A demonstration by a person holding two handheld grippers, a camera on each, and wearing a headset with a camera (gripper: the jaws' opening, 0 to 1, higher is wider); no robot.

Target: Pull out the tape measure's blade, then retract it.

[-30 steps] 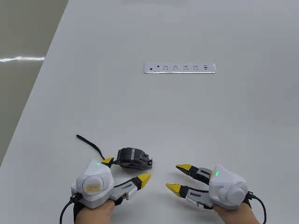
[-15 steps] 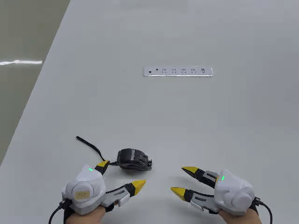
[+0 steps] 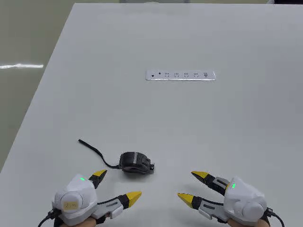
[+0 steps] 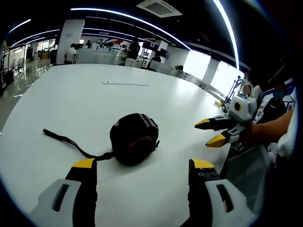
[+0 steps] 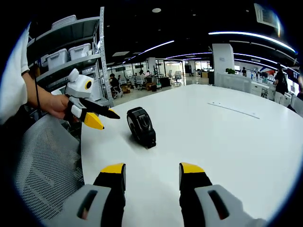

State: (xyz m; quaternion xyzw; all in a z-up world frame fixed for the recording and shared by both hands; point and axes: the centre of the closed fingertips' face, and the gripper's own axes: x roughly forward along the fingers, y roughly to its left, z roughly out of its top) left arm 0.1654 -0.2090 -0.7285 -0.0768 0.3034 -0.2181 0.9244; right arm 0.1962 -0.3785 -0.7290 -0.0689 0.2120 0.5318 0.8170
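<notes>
A: Head view, first entry: what differs from half a second ago?
B: The left gripper (image 3: 117, 184) has drawn back from the tape measure (image 3: 136, 162). Its upper tip, earlier beside the case, now stands apart on the person's side. The right gripper (image 3: 191, 186) also sits a little farther off, right of the case. Both are spread and empty. The tape measure lies unmoved on the table (image 3: 189, 123), its strap (image 3: 92, 149) trailing left. The power strip (image 3: 180, 75) lies well beyond it.
A: Anything cut off?
B: Both gripper bodies, by the lower edge. The case's front detail is too small to read.
A: Left gripper view?
B: Tape measure (image 4: 134, 138) just ahead of the parted jaws, untouched. Right gripper (image 4: 209, 132) to its right, released.
A: Right gripper view?
B: Tape measure (image 5: 142, 126) ahead, apart from the jaws, its far side hidden. Left gripper (image 5: 105, 119) left of it, holding nothing.
</notes>
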